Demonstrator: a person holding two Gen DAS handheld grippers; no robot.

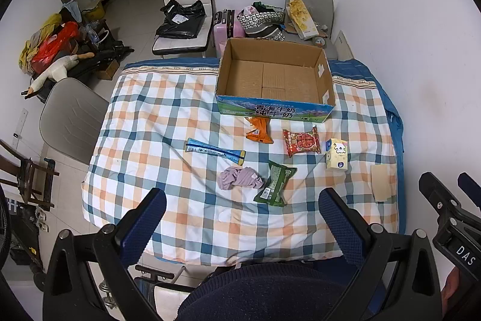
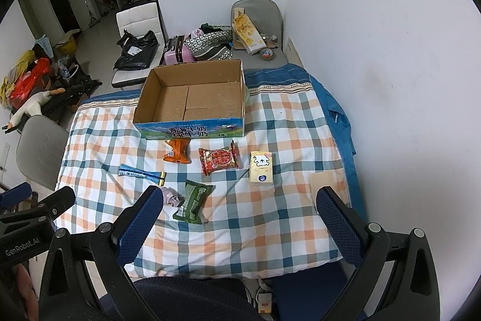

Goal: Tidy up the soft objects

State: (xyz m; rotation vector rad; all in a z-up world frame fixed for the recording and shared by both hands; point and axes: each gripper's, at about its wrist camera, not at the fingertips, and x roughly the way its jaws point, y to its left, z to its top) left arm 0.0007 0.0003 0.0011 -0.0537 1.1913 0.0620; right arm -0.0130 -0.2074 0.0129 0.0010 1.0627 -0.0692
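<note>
We hold both the left hand-held gripper (image 1: 240, 218) and right hand-held gripper (image 2: 239, 215) wide open, empty, above the table's near edge. Snack packets and a lilac cloth (image 1: 239, 178) lie mid-table before the empty cardboard box (image 1: 275, 80). We should descend squarely over one item, pinching its middle.

White chair (image 1: 183, 17) holding black bag (image 1: 180, 20); pink suitcase (image 1: 227, 24); grey chair (image 1: 67, 116); plush goose (image 1: 57, 71).
</note>
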